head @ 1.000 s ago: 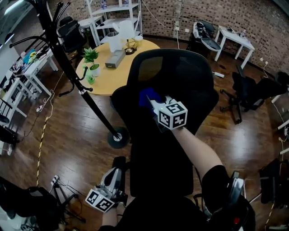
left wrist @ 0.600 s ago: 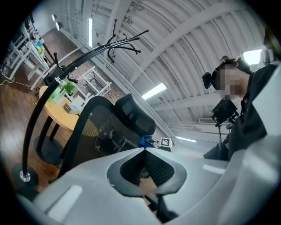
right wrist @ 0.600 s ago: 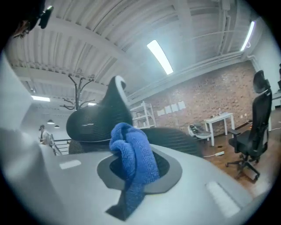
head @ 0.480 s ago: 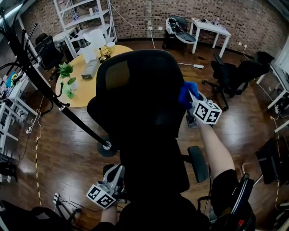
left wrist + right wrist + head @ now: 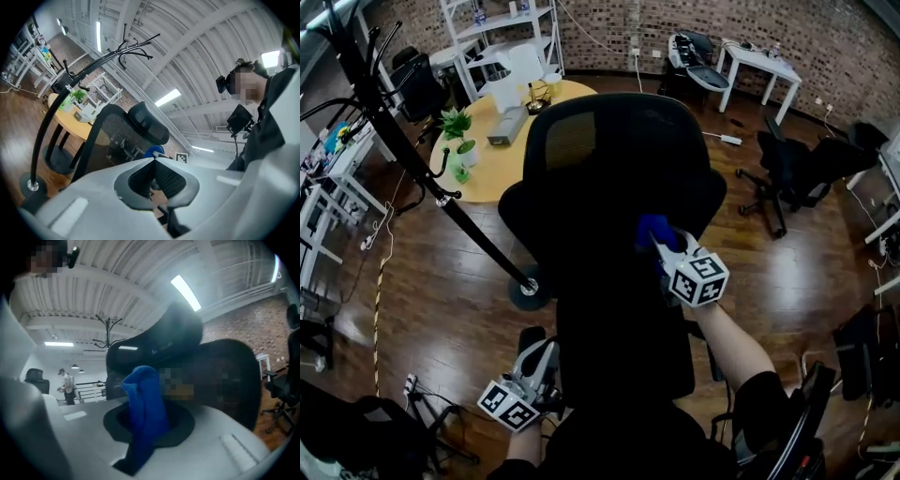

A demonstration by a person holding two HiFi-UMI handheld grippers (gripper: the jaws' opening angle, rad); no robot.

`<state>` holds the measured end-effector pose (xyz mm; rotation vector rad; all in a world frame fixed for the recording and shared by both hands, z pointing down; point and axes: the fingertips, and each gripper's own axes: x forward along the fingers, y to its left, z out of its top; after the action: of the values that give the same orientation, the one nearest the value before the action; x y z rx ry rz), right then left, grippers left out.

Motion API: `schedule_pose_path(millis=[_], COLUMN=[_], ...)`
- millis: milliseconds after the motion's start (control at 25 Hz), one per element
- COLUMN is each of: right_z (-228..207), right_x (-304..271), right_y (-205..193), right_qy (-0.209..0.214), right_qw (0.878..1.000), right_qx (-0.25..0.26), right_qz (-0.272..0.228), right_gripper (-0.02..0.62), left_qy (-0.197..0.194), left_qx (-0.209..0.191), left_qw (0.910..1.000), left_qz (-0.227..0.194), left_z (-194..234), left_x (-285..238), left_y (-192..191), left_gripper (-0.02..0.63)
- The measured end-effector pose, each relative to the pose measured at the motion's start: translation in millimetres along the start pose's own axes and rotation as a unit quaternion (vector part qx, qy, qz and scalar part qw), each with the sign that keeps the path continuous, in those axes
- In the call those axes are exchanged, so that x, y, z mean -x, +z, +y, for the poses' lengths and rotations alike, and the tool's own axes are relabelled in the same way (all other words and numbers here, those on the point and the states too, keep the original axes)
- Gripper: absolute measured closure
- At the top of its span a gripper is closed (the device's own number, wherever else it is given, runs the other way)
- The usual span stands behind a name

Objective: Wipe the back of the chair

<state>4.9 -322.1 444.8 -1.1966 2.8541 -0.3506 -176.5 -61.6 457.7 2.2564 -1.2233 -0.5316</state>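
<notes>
Right hand-held gripper [image 5: 664, 249]: jaws pinch a blue cloth [image 5: 651, 230]. A bunched tuft stands beyond the tips and a tail hangs below them.
Left hand-held gripper [image 5: 542, 361]: held low at the lower left of the chair. Its jaws are pressed together with nothing between them.
Cloth, handling: judged soft, light and limp. It probably folds under pressure, so a bunched grip near its middle suits it, as here.
Cloth, position: at the right of centre of the chair back [image 5: 609, 159], about mid-height. Whether it presses on the surface or sits just short of it cannot be told.
Chair, location: directly in front of the person on the wooden floor [image 5: 441, 281], between the person and a round yellow table [image 5: 502, 159].
Chair back, handling: the mesh panel [image 5: 110, 136] is judged springy inside a stiff frame. The chair is likely to turn or roll when pushed, so the frame edge is the place to steady it.
Chair back, long axis: upright, running from the seat to the headrest [image 5: 147, 124]. In the head view it runs from bottom to top.
Chair back, facing: the rear surface faces the person and the front faces the table.
Surroundings: a black coat stand [image 5: 441, 187] is at the left.
</notes>
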Motion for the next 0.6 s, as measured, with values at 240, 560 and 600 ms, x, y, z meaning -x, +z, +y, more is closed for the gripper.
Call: schedule_pose_path(millis=[240,560,600], right_z=[133,206,205], right_x=[-90,-193,-197], right_y=[-30,-63,-64], right_qy=[0.132,0.163,0.163], right_qw=[0.99,0.98,0.98], right_qx=[0.008,0.011,0.019], right_qz=[0.039,0.11,0.114], right_gripper=[0.555,0.555,0.555], left_qy=[0.055,0.144,0.148], left_qx=[-0.003,-0.013,-0.014], left_qw=[0.9979,0.9856,0.9847], left_qz=[-0.034,-0.088,-0.091], left_z=[1,8,9], left_x=[48,122,126], left_y=[12,21,22], left_gripper=[0.603,0.603,0.603])
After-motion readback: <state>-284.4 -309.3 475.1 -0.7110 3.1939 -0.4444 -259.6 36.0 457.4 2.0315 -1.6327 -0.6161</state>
